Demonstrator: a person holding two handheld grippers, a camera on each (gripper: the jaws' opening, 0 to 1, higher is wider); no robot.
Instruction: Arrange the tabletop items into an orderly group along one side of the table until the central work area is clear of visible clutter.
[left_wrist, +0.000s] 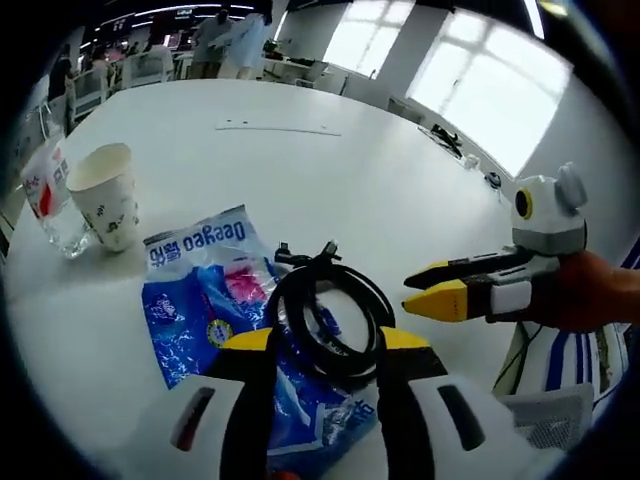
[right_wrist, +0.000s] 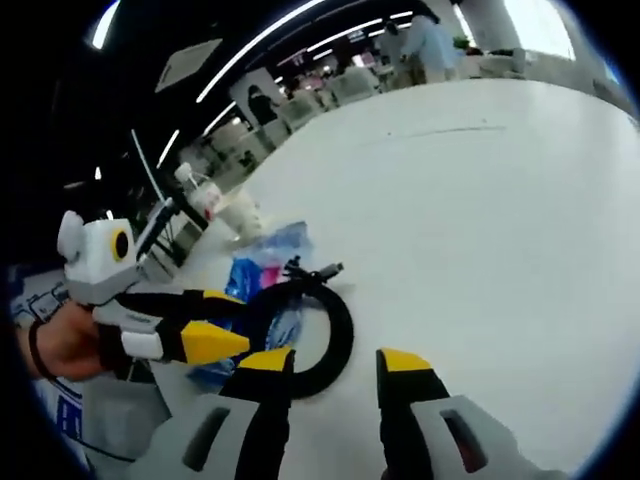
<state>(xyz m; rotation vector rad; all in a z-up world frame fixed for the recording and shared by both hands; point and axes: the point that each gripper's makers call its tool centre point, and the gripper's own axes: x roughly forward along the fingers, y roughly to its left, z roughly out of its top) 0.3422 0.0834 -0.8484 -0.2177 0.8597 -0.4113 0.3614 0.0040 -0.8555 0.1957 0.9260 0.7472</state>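
Observation:
A coiled black cable (left_wrist: 330, 320) lies partly on a blue snack packet (left_wrist: 195, 290) on the white table (left_wrist: 300, 170). My left gripper (left_wrist: 327, 342) is open, its yellow-tipped jaws either side of the coil's near edge. My right gripper (left_wrist: 425, 288) comes in from the right, just beside the coil, with a hand behind it. In the right gripper view, my right gripper (right_wrist: 332, 362) stands open just short of the cable (right_wrist: 338, 335). The left gripper (right_wrist: 235, 320) reaches in from the left over the blue packet (right_wrist: 245, 278).
A paper cup (left_wrist: 108, 195) and a glass holding a red-and-white packet (left_wrist: 48, 200) stand at the table's left edge; the cup (right_wrist: 240, 212) is beyond the packet. A striped cloth (left_wrist: 565, 360) hangs at the right. Chairs and people are far behind.

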